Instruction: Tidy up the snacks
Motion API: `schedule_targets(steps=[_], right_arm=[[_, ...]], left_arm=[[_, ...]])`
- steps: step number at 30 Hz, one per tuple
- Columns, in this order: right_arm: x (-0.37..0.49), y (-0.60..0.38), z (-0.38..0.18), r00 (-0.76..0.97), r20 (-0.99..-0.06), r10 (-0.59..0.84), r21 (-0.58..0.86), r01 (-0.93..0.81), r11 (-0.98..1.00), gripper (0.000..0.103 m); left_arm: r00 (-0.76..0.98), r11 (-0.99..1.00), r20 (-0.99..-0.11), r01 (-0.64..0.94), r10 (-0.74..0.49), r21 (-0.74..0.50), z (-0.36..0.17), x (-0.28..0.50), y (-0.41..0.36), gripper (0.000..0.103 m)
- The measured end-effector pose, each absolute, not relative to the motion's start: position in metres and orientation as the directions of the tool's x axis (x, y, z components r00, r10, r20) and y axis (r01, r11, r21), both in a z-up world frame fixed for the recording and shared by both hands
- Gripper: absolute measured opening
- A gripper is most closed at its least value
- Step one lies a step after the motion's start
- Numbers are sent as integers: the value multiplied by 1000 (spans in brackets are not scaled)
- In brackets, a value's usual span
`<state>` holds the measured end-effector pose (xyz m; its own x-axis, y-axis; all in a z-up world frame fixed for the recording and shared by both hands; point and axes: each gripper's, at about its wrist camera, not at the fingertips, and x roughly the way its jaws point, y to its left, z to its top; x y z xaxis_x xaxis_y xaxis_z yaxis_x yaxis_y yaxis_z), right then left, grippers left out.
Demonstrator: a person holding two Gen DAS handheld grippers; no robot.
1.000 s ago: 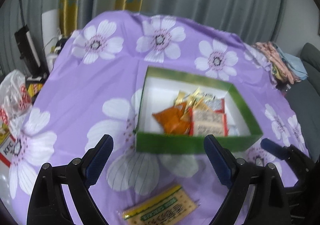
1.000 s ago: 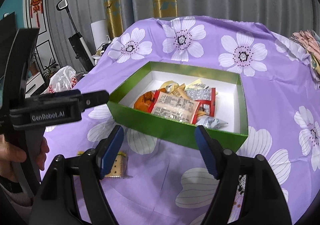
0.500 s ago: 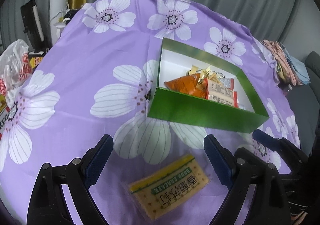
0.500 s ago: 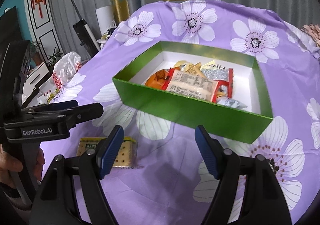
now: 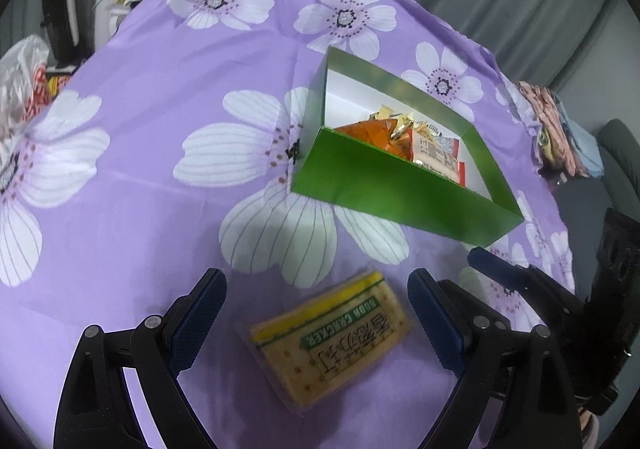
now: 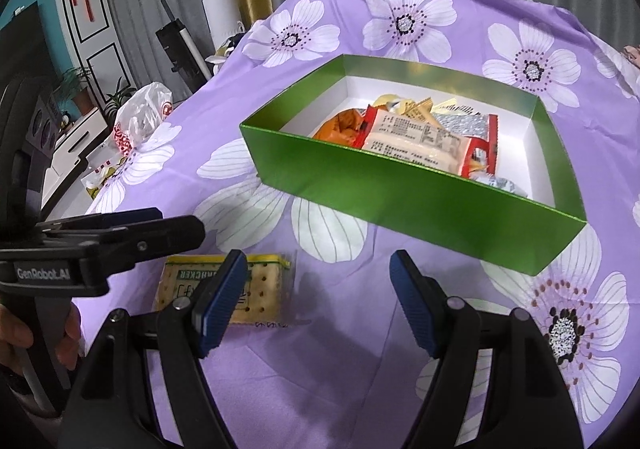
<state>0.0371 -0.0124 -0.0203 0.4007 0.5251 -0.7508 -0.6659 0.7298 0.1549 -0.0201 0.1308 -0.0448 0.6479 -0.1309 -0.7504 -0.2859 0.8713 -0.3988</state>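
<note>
- Across a tabletop (image 5: 160, 97) draped in purple floral cloth, one soda cracker packet (image 5: 332, 333) lies loose, near the green box (image 5: 384, 189) but apart from it.
- Left gripper (image 5: 316, 313) hovers over the packet, fingers apart, holding nothing; the packet sits between them at six o'clock.
- Right gripper (image 6: 316, 297) also has its fingers apart and empty, over bare cloth.
- Likely step: reaching for the last loose snack. Next, the left fingers must lower, straddle the packet and close.
- Right view alone shows the box's contents clearly: orange bag (image 6: 340, 125), large white-and-red packet (image 6: 424, 141), foil sweets.
- It places the cracker packet (image 6: 260, 285) at eight o'clock, partly hidden.
</note>
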Motion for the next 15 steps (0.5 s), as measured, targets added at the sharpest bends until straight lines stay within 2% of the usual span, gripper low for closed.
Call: schedule_targets(steps=[15], right_arm=[[26,15,-51,196,-804,561,238,-758,607,74]], left_arm=[[630,834,-751,-295,-197,-466,-62,-40,123,92]])
